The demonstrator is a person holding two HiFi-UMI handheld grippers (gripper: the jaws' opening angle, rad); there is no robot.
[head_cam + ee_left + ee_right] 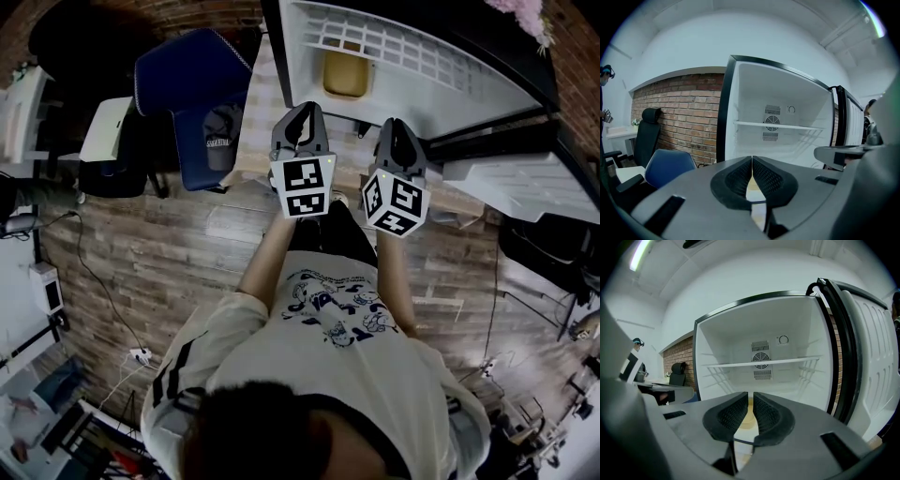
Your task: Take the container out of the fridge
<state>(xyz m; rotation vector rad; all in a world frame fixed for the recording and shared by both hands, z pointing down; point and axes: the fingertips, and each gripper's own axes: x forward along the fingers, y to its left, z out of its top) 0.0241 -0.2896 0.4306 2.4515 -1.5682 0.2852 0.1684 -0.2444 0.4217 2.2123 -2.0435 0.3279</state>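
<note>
The fridge [441, 66] stands open ahead of me, white inside, with one wire shelf [778, 125]. A yellowish container [347, 73] sits on the fridge floor, below that shelf. It shows as a pale yellow strip behind the jaws of the left gripper [752, 159] and of the right gripper [750, 395]. Both grippers hover side by side in front of the opening, the left [302, 131] and the right [398, 141], short of the container. The left jaws touch at the tips. Only a thin slit parts the right jaws. Neither holds anything.
The fridge door [867, 357] is swung wide to the right. A blue chair [197, 84] with a dark cap [220, 131] stands left of the fridge, beside a white desk [103, 127] and a brick wall [679, 117]. Cables [141, 356] lie on the wooden floor.
</note>
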